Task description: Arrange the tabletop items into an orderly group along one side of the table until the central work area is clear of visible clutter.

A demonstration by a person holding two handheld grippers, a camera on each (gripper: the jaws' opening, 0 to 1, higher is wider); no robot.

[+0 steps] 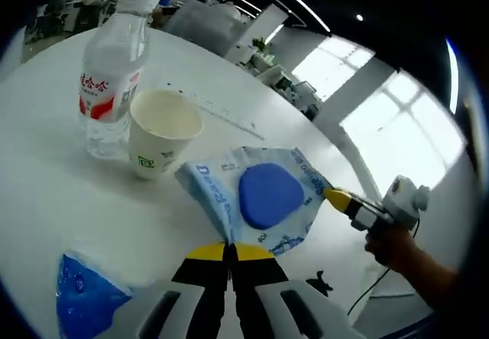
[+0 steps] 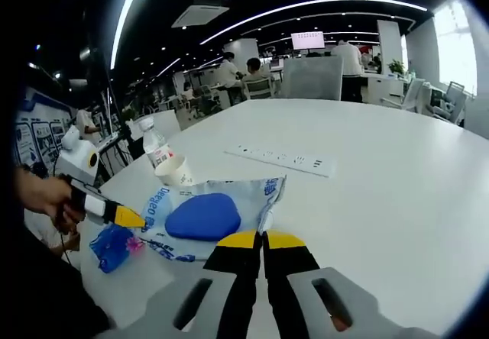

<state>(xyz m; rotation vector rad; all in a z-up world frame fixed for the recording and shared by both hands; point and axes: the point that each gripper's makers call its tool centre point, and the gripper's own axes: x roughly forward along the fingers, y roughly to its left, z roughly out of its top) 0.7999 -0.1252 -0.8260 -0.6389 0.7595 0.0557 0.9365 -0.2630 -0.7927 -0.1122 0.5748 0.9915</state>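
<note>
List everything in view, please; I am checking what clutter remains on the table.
Clear plastic water bottle: one, clear with red-and-white label, upright beside the cup.
Cream paper cup: one, cream, upright, empty as far as visible.
White-and-blue plastic packet with a blue rounded pad: one, flat, held at opposite edges by both tools.
Small blue plastic packet: one, blue, near the table edge.
White power strip: one, white, further out on the table.
White round table: one, white.
Left tool: yellow-tipped, shut on the packet.
Right tool: yellow-tipped, shut on the packet.
</note>
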